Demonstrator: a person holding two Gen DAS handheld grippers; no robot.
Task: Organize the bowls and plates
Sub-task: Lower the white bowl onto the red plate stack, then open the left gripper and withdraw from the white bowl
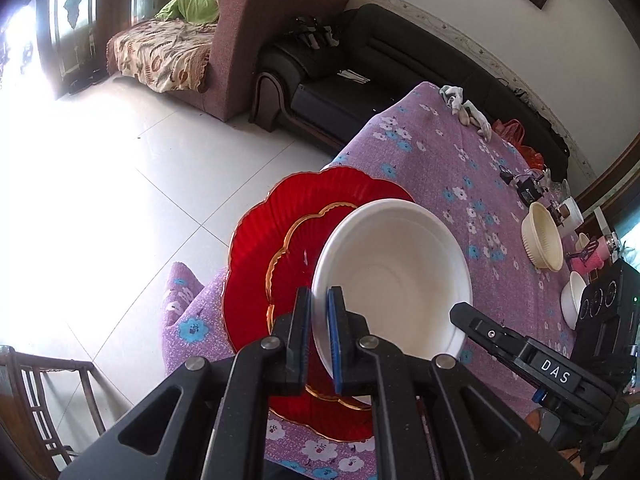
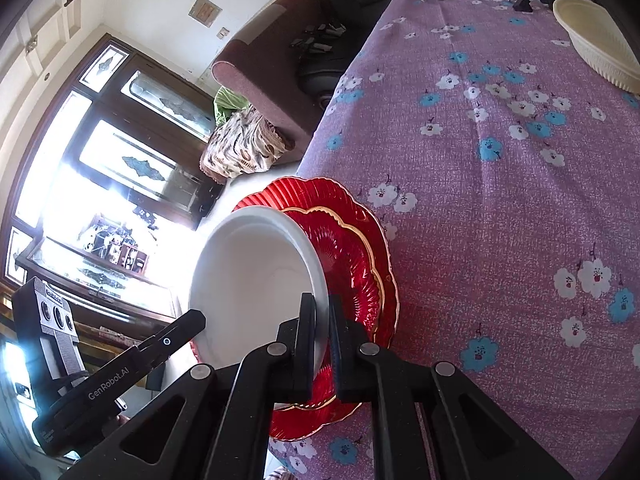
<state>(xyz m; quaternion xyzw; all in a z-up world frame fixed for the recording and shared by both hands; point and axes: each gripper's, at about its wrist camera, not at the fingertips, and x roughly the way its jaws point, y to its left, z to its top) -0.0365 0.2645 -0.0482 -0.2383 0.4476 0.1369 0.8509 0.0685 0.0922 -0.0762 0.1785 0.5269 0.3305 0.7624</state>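
Observation:
A white bowl (image 1: 392, 272) is held tilted over two stacked red scalloped plates (image 1: 280, 232) with gold rims at the table's near corner. My left gripper (image 1: 319, 300) is shut on the bowl's rim on one side. My right gripper (image 2: 322, 304) is shut on the rim of the same white bowl (image 2: 256, 280) on the opposite side, above the red plates (image 2: 352, 248). The right gripper also shows in the left wrist view (image 1: 464, 312); the left one shows in the right wrist view (image 2: 192, 320).
The table has a purple flowered cloth (image 1: 440, 168). A cream ribbed bowl (image 1: 542, 240) and a small white bowl (image 1: 572, 300) stand at the far right with cups, cables and a rag (image 1: 464, 108). Sofas (image 1: 320, 64) and tiled floor lie beyond the table edge.

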